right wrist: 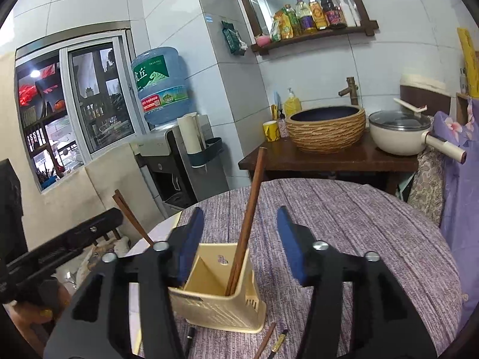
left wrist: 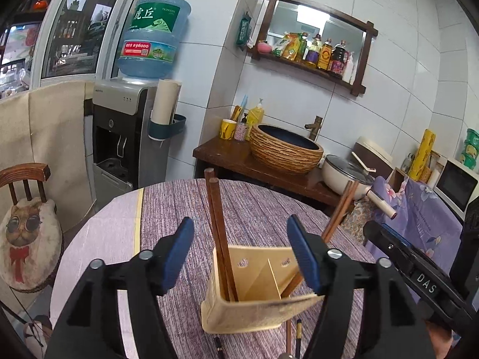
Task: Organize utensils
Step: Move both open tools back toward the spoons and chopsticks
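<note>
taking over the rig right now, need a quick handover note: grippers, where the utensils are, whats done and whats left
Left gripper: open, nothing between its pads.
Right gripper: open, empty too.
Beige utensil holder stands on the purple-clothed round table, just ahead of both grippers.
Done: wooden chopsticks stand in one compartment, another pair of chopsticks in the other.
Left: a brown chopstick and a dark chopstick with a gold band lie on the cloth in front of the holder; a dark one lies beside it. Pick these up and drop them in.
</note>
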Motion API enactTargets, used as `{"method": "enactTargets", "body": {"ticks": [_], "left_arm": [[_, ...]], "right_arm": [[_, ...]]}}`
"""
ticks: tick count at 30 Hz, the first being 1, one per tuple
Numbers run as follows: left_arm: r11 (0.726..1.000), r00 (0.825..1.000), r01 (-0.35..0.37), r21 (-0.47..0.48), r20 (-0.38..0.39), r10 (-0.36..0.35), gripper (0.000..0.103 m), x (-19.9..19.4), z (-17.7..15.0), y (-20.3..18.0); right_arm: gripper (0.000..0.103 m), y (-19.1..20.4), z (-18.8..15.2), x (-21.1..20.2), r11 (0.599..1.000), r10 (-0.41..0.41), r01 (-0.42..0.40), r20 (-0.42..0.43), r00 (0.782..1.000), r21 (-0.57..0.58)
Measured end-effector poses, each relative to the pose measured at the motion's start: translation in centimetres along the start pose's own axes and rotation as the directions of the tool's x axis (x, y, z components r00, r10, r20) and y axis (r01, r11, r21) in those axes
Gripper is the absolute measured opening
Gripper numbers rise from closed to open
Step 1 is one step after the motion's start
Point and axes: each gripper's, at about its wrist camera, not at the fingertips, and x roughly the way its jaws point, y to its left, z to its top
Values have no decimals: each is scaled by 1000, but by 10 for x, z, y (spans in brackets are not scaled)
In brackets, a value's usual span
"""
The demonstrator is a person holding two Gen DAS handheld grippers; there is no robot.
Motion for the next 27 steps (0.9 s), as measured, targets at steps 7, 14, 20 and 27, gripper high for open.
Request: {"method": "enactTargets", "body": {"ticks": [7,14,20,27], "left_arm": [[999,994,-27,20,-106,29,83,-10,-46,14],[994,963,-102,49,-244,111,82,-1,-106,30],[987,930,-146,71,-331,161,74,6,-143,41],[985,905,-142,95,-391,168,68,7,-168,40]], "right_arm": [[53,2,-50,-9,996,-47,34,-146,988,-88],[53,8,-116,-9,979,-129,77,-281,951,-189],[53,13,-161,-5,977,-137,57,-394,909,-207],[52,23,-188,-2,962,-180,58,-454,873,-269]]}}
